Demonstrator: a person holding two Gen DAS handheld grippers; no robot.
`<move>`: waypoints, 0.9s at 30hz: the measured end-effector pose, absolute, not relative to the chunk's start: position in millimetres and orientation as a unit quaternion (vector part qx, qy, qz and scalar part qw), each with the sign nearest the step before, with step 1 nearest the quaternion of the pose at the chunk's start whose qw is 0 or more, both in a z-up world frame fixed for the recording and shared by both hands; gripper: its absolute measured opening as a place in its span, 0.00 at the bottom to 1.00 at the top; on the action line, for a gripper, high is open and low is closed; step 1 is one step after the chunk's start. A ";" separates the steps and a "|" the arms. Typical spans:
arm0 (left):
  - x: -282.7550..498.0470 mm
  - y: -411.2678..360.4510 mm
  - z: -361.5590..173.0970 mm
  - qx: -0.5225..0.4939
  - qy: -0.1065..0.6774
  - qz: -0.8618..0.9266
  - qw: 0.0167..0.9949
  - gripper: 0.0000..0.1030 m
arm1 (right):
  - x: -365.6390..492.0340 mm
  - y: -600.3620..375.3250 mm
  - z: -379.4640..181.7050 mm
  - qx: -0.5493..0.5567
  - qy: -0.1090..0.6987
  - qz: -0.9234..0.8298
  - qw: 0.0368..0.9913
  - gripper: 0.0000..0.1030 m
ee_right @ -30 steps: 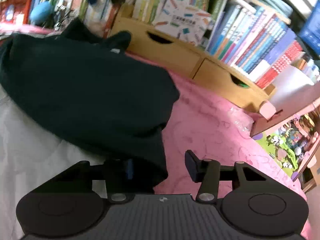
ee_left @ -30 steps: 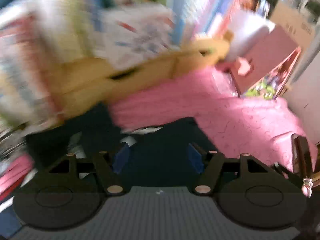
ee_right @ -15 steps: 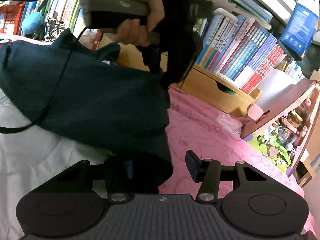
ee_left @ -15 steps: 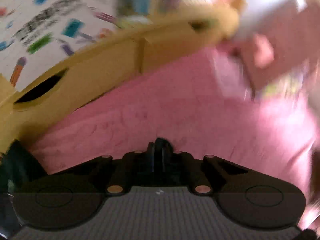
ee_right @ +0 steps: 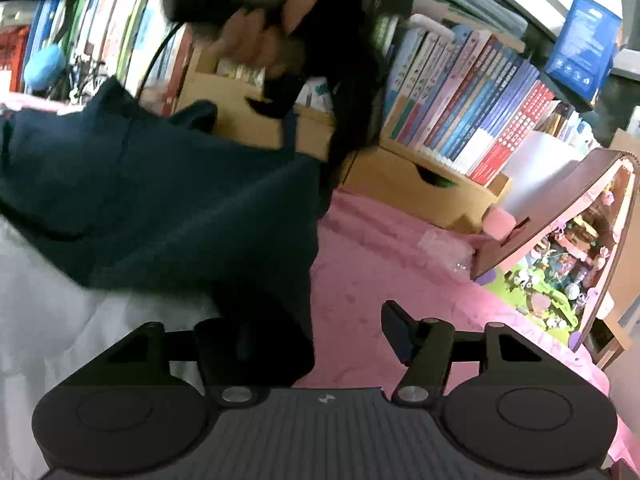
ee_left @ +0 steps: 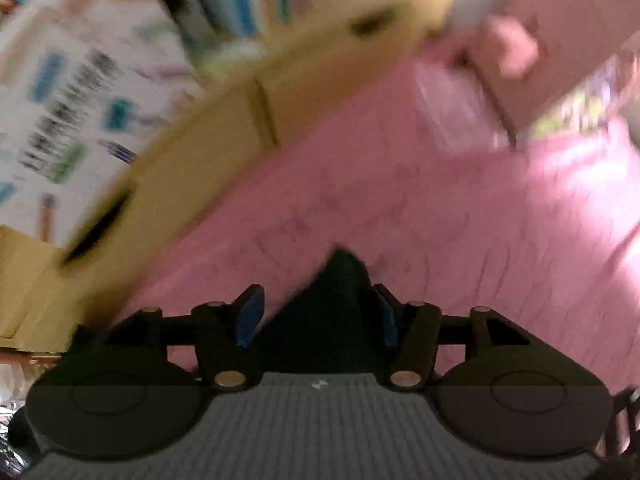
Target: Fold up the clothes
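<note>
Left wrist view is smearing with motion blur, but I am seeing my left gripper with its blue-padded fingers standing apart, and a peak of the dark navy garment is rising between them, lying against the right pad while a gap of pink is showing beside the left one. Ahead, the pink blanket is spreading out, and the yellow wooden drawer unit is curving across the upper left with a white patterned book cover above it.

From the right wrist view, my right gripper is also standing wide apart; the garment is draping over its left finger, while the right finger is sitting bare over the blanket. The cloth is lying partly on the white bedding and partly on the pink. One corner of it is being lifted up toward my other hand, which is gripping the handle of the left tool above the cloth. Behind, a row of books is standing on the drawer unit, and a pink dollhouse is sitting at the right.
</note>
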State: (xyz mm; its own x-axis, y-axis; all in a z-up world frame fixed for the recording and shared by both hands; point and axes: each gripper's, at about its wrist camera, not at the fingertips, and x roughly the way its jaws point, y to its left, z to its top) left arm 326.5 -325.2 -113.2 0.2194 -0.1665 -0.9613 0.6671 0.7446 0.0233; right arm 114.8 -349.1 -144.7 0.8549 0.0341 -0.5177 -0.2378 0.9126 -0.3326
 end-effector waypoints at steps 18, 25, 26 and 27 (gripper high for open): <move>286.6 -265.3 -30.7 0.146 0.456 -0.259 0.838 0.64 | 92.2 -348.3 -145.0 -0.256 0.224 0.124 0.932 0.67; 220.7 -106.0 -32.4 0.018 0.515 -0.012 0.857 0.68 | 126.3 -335.5 -158.8 -0.260 0.271 0.095 0.922 0.63; 208.2 -82.3 -41.6 -0.012 0.532 0.028 0.846 0.67 | 130.0 -339.0 -158.5 -0.251 0.280 0.090 0.922 0.63; 195.9 -62.7 -50.4 -0.044 0.543 0.059 0.837 0.67 | 132.2 -342.2 -157.6 -0.246 0.285 0.087 0.923 0.63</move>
State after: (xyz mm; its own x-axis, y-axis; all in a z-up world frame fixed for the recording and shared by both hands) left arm 195.9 -62.7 -50.4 0.4037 0.0503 -0.9135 -0.1458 0.9893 -0.0099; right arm 132.2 -342.2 -157.6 0.8228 0.0216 -0.5680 -0.3012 0.8640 -0.4035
